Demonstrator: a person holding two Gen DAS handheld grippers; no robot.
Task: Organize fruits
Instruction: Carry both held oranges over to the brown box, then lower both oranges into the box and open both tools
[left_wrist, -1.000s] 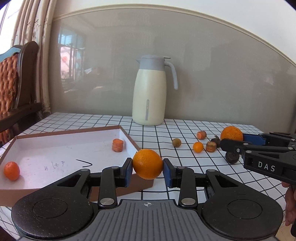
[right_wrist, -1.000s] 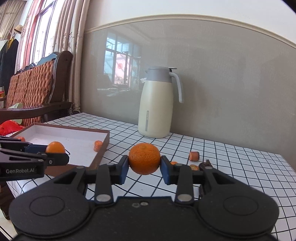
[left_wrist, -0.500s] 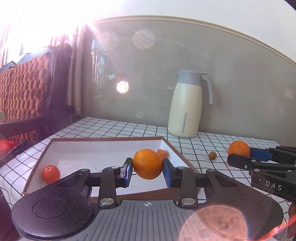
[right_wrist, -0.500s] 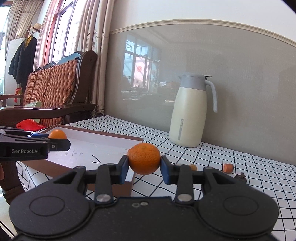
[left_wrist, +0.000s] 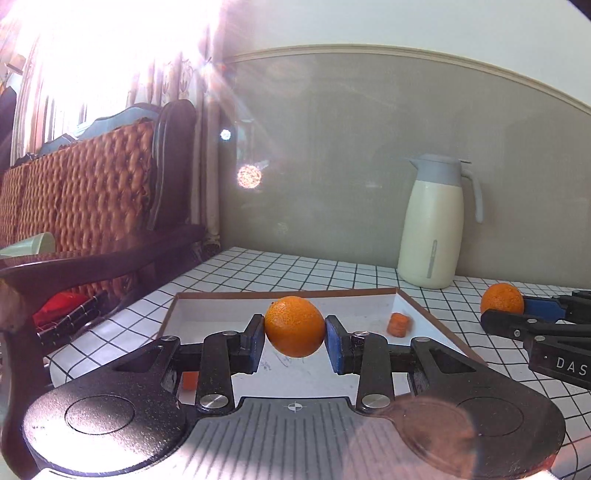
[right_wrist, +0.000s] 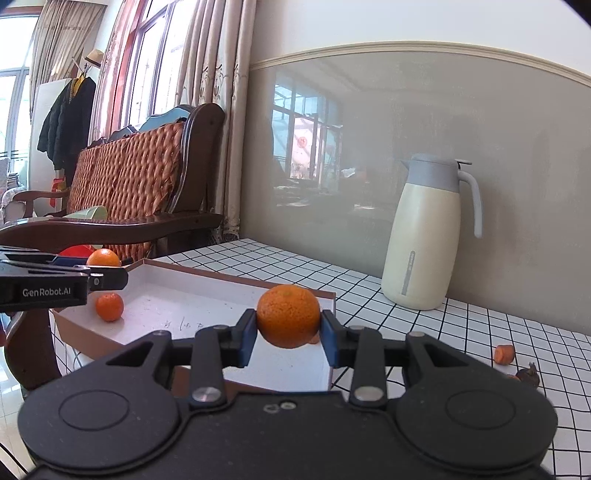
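Observation:
My left gripper (left_wrist: 294, 338) is shut on a smooth orange (left_wrist: 294, 326) and holds it above the brown-rimmed white box (left_wrist: 280, 293). My right gripper (right_wrist: 288, 336) is shut on a bumpy orange (right_wrist: 288, 315) above the box's near right corner (right_wrist: 295, 290). In the right wrist view the left gripper (right_wrist: 105, 271) shows at the left with its orange (right_wrist: 103, 257). In the left wrist view the right gripper (left_wrist: 508, 310) shows at the right with its orange (left_wrist: 501, 299). A small orange (right_wrist: 109, 306) and a carrot piece (left_wrist: 399, 325) lie in the box.
A cream thermos jug (right_wrist: 424, 236) stands at the back by the wall. A carrot piece (right_wrist: 504, 354) and a dark fruit (right_wrist: 528, 373) lie on the checked table (right_wrist: 461, 332) at the right. A wooden sofa (right_wrist: 129, 184) stands left of the table. Sun glare washes out the left wrist view's top left.
Both grippers have swung left with their oranges, from over the open table to over the box. The jug and loose fruits have slid right in both views.

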